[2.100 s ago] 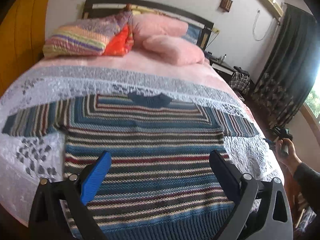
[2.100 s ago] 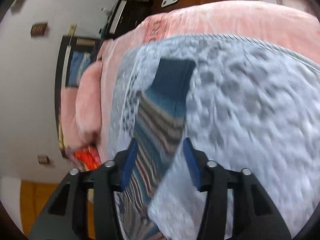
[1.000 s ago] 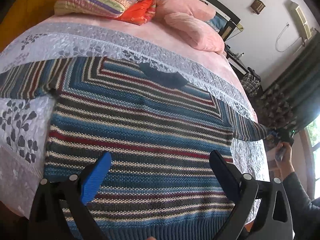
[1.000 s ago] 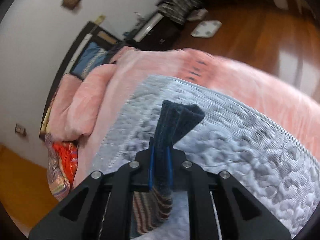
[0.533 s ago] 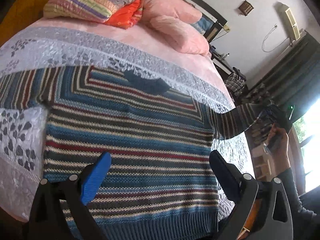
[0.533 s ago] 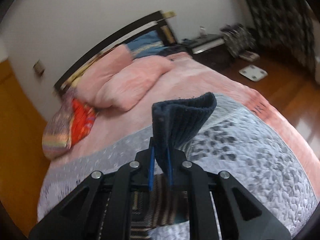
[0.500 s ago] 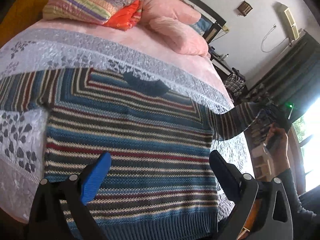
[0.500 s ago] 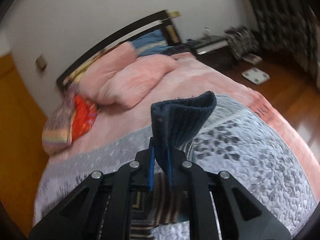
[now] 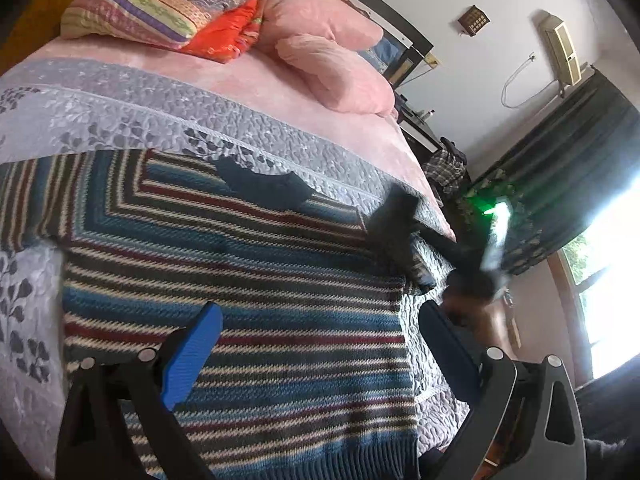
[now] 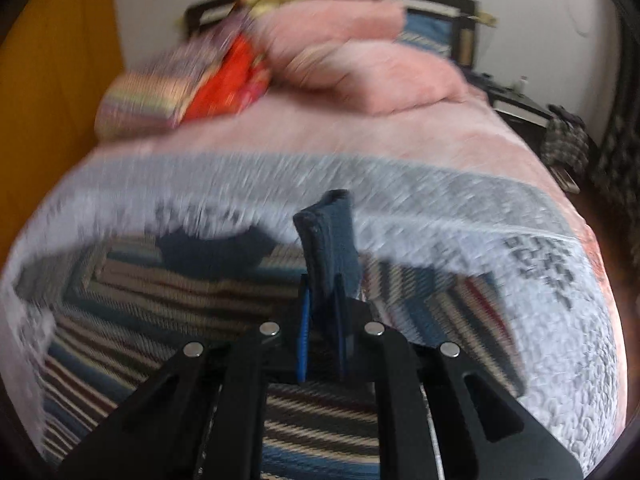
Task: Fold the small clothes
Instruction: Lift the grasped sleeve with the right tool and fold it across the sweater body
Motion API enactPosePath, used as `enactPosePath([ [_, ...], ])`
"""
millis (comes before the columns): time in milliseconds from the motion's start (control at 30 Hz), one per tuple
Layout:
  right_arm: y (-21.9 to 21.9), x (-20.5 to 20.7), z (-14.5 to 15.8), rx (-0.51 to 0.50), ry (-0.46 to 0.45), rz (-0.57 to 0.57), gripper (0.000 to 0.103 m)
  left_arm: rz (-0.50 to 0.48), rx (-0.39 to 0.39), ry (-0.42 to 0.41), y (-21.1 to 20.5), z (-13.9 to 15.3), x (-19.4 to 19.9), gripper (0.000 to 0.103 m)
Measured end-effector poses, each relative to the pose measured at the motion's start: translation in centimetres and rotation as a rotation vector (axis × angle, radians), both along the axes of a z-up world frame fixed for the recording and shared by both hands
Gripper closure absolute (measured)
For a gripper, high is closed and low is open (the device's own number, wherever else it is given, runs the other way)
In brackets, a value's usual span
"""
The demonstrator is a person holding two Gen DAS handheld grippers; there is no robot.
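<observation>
One sleeve cuff (image 10: 330,236) sits pinched in the right gripper (image 10: 322,344), raised over the striped sweater (image 9: 240,300) lying flat on the quilt (image 9: 120,112); the body runs leftward; the left gripper (image 9: 316,352) hangs spread, empty.

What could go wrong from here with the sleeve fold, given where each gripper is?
1. The right gripper pinches only the dark cuff; the knit could slip from its jaws before the sleeve lands.
2. The left gripper hangs open above the striped sweater, pinning nothing, so the pull may drag the body across the quilt.
3. The right wrist view is motion-blurred; a fast swing may lay the sleeve crooked.
</observation>
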State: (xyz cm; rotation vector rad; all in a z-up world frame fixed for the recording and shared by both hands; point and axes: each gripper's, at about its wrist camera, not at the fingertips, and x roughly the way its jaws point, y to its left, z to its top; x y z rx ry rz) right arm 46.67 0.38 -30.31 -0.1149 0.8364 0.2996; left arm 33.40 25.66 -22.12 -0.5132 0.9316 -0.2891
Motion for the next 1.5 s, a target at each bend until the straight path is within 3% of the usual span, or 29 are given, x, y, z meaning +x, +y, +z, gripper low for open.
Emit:
enactPosePath([
  [100,3.8,-0.6,-4.2,-0.108,0.027,0.057,0.093,-0.018,-0.023,0.018,-0.2,-1.4,2.0,0.004],
  [167,5.6,-0.9,-7.1,-0.157,0.066,0.085,0.083,-0.023,-0.067,0.043,-0.3,-2.6,3.4,0.004],
  [200,5.9,-1.0,-8.0,-0.155,0.088,0.097,0.079,-0.024,-0.106,0.062,-0.3,-3.5,4.5,0.004],
  [233,6.1,-1.4,-8.8,-0.135,0.113,0.115,0.067,-0.027,-0.128,0.073,-0.3,-4.1,5.2,0.004],
  [300,5.2,-2.7,-8.6,-0.083,0.111,0.103,0.062,-0.032,-0.191,0.109,-0.7,-5.9,7.1,0.004],
  [367,3.2,-4.3,-7.9,-0.005,0.097,0.053,0.050,-0.038,-0.265,0.151,-1.4,-7.9,9.2,0.004],
  [500,-1.5,-9.2,-7.8,0.155,0.115,-0.081,0.048,-0.052,-0.431,0.288,-4.3,-13.4,13.5,0.004],
  [567,-3.0,-11.7,-8.7,0.231,0.130,-0.138,0.048,-0.051,-0.471,0.334,-5.9,-15.6,15.1,0.004],
  [667,-4.0,-13.2,-9.9,0.304,0.137,-0.181,0.047,-0.042,-0.444,0.384,-7.9,-17.7,16.7,0.004],
  [900,-4.6,-13.2,-10.5,0.386,0.145,-0.164,0.047,-0.024,-0.490,0.477,-10.5,-20.4,18.4,0.006],
  [933,-4.8,-13.4,-10.5,0.396,0.147,-0.165,0.046,-0.015,-0.486,0.468,-10.5,-20.4,18.5,0.011],
  [967,-4.8,-13.5,-10.6,0.405,0.148,-0.166,0.046,-0.014,-0.479,0.462,-10.4,-20.1,18.6,0.023],
  [1000,-4.8,-13.7,-10.6,0.407,0.147,-0.165,0.046,-0.026,-0.461,0.469,-10.7,-20.0,18.9,0.064],
  [1033,-4.9,-13.7,-10.6,0.407,0.146,-0.163,0.046,-0.027,-0.434,0.486,-10.7,-20.0,19.2,0.084],
  [1100,-4.9,-13.5,-10.5,0.414,0.144,-0.162,0.046,-0.029,-0.386,0.492,-11.0,-19.9,19.6,0.094],
  [1233,-5.0,-13.4,-10.6,0.421,0.142,-0.166,0.047,-0.062,-0.330,0.432,-11.3,-17.1,20.3,0.095],
  [1500,-4.6,-13.2,-10.7,0.426,0.138,-0.167,0.045,-0.182,-0.240,0.234,-10.0,-4.8,22.7,0.095],
])
